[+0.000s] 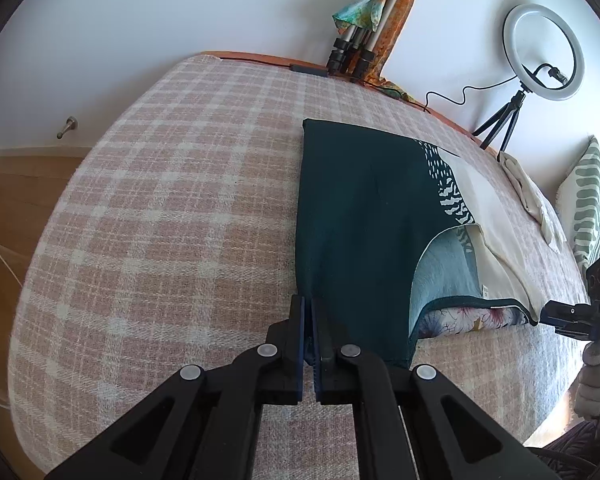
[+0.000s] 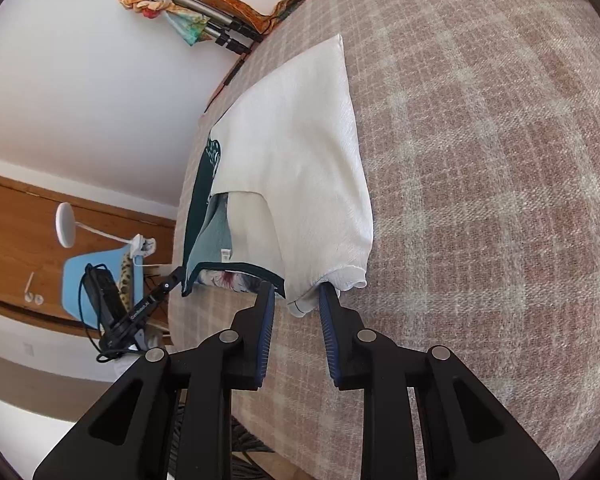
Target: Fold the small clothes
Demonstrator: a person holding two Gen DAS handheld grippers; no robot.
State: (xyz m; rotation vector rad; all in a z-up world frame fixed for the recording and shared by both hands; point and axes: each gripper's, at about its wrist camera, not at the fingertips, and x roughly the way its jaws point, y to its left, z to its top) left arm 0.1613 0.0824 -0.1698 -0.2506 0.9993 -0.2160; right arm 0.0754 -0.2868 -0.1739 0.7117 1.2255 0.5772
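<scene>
A small garment, dark green (image 1: 360,216) on one half and cream (image 2: 296,152) on the other, lies flat on a pink plaid bedspread (image 1: 172,208). My left gripper (image 1: 309,312) is shut on the green half's near corner. My right gripper (image 2: 296,296) is open, its jaws on either side of the cream half's near corner without clamping it. In the left wrist view the right gripper (image 1: 572,316) shows at the far right, at the garment's near edge. A floral lining (image 1: 464,316) shows at the neck opening.
A ring light on a tripod (image 1: 544,52) stands by the wall beyond the bed. A folded tripod wrapped in scarves (image 1: 364,20) leans on the wall. A green-striped cushion (image 1: 588,200) and a cream cloth (image 1: 532,196) lie at the bed's right side.
</scene>
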